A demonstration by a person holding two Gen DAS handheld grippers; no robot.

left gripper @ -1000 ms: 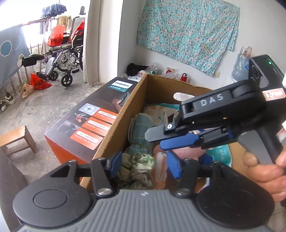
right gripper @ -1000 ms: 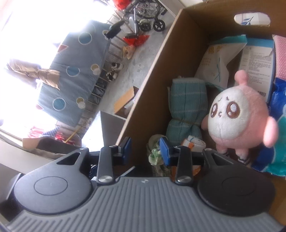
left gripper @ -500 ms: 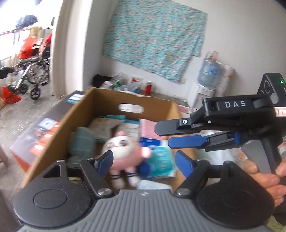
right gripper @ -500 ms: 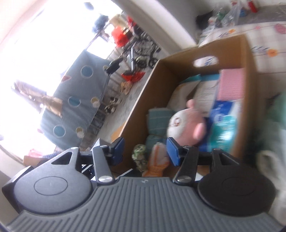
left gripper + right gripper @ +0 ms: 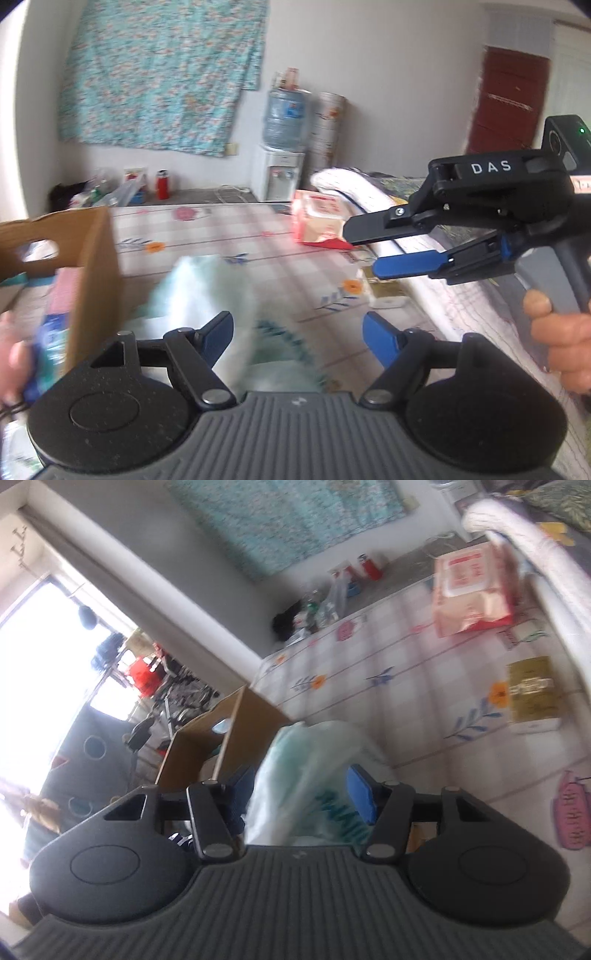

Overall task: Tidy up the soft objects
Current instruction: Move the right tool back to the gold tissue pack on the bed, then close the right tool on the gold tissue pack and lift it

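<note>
- Where the brown box [image 5: 94, 273] ends, flat checked bed cover [image 5: 229, 236] lies open.
- Left tongs [image 5: 297, 334] gape wide, holding nothing.
- Right tongs [image 5: 301, 794] are opening around a pale bag [image 5: 314, 760].
- Packs fill the box.

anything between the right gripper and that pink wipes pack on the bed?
Yes. A pale plastic bag sits between the opening jaws of the right gripper, pads not pressing it, fronting the way. Beyond it, the checked sheet up to the pink wipes pack shows nothing else.
</note>
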